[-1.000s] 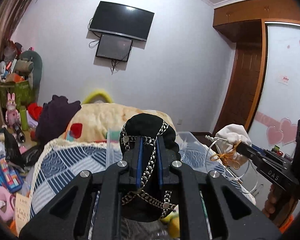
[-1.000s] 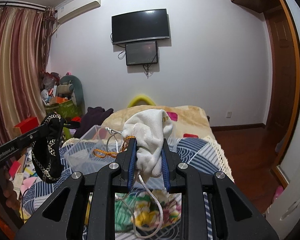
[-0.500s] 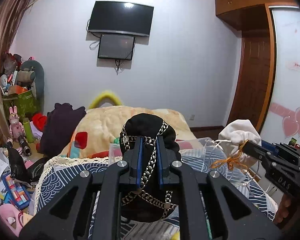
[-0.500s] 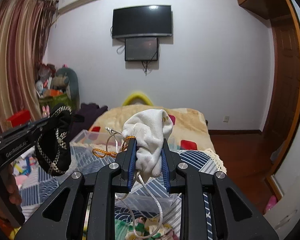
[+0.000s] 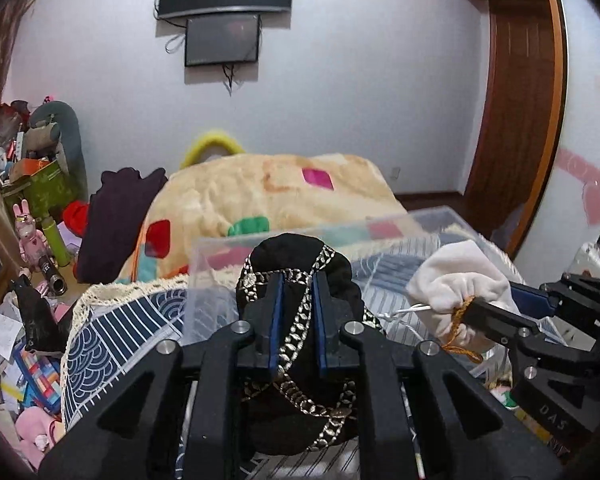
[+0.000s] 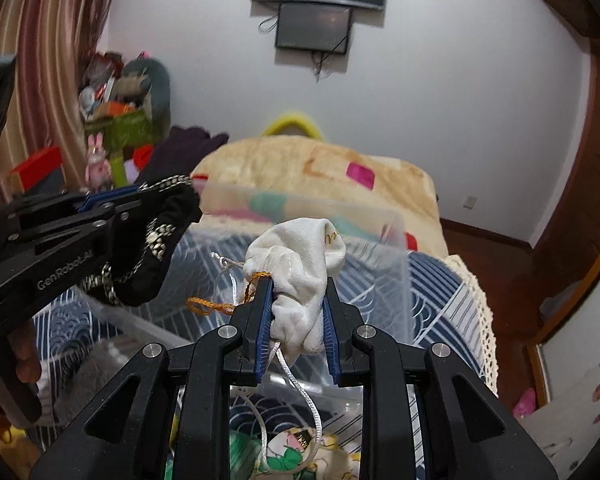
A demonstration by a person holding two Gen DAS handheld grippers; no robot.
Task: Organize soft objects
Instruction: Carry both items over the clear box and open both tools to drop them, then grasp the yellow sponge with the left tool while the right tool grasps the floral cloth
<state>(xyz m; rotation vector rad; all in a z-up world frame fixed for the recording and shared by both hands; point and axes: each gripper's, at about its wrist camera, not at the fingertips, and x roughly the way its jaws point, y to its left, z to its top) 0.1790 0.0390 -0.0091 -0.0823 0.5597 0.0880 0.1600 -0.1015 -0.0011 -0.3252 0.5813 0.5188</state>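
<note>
My left gripper (image 5: 297, 280) is shut on a black pouch with silver chain trim (image 5: 300, 256) and holds it over the near edge of a clear plastic bin (image 5: 228, 248) on the bed. My right gripper (image 6: 296, 284) is shut on a white drawstring pouch (image 6: 300, 256) with an orange cord and a hanging white string, also above the bin (image 6: 396, 280). In the left wrist view the white pouch (image 5: 456, 284) is at the right. In the right wrist view the black pouch (image 6: 156, 256) is at the left.
The bin stands on a blue-and-white patterned quilt (image 5: 112, 328). A beige blanket (image 5: 268, 192) is heaped behind it. A floral bag (image 6: 292, 448) lies below the right gripper. Toys and clutter (image 5: 32, 216) fill the left side. A wooden door (image 5: 512, 120) is on the right.
Both grippers have tilted down and moved forward over the clear bin, still holding their pouches. The two pouches have come closer together.
</note>
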